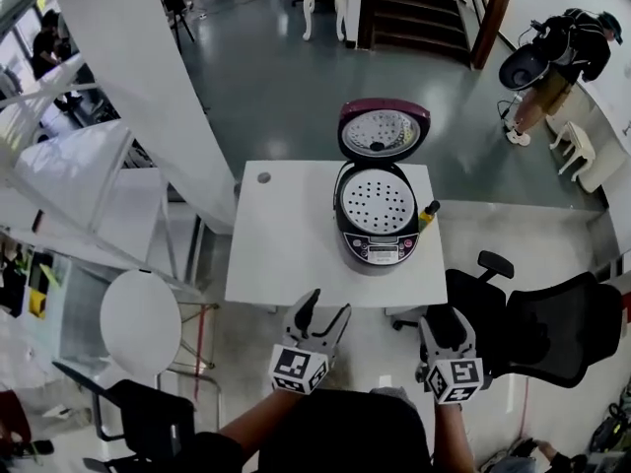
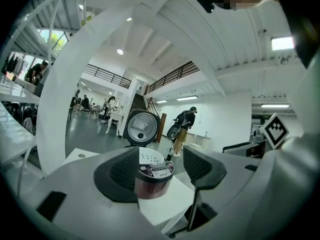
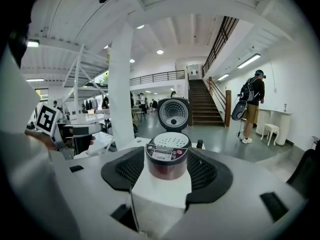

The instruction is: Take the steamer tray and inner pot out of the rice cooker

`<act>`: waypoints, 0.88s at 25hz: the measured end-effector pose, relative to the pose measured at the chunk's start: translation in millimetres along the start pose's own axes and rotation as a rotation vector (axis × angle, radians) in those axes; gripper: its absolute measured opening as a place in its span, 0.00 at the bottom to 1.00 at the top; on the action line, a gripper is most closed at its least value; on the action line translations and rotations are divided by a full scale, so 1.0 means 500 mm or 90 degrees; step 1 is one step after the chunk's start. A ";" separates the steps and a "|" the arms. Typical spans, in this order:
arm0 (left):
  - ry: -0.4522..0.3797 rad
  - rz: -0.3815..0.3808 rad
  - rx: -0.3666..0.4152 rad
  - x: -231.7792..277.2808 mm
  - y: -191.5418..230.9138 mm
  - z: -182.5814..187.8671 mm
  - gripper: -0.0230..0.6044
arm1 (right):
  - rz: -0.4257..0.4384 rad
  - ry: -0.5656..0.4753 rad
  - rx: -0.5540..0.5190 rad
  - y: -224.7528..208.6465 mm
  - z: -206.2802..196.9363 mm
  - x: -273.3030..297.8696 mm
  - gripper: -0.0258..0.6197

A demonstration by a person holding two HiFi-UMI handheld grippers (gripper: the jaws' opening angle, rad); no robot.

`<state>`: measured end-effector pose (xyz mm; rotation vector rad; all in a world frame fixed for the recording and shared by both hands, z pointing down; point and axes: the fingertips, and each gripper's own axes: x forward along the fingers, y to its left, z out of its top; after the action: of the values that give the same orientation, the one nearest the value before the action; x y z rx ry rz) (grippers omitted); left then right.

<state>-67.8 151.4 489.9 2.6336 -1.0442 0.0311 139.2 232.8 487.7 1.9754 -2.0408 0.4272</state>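
The steamer tray, white and full of small holes, sits in the top of the rice cooker. It covers the inner pot, which cannot be seen. The cooker's dark red lid stands open and upright on the far side. The cooker rests on the right half of the white desk, with its control panel facing the near edge. A small dark bottle with a yellow cap stands just beside the cooker on its right.

Both claws hang off the desk, nearer than its near edge and well apart from the cooker. The left claw is spread wide with nothing between its jaws; it points up toward the desk's near edge, left of the cooker. The right claw is also spread and empty, near the desk's near right corner. Each gripper view shows the cooker framed in the gap between its jaws, at a distance.

A black office chair stands right of the desk, and a round white table stands to its near left.
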 end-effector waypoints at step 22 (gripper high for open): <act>0.035 0.095 -0.029 0.318 0.128 0.027 0.44 | 0.090 0.030 0.006 -0.156 0.070 0.310 0.41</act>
<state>4.8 -2.6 515.8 2.4949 -1.2067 0.1116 211.9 74.2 517.8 1.8149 -2.1595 0.5085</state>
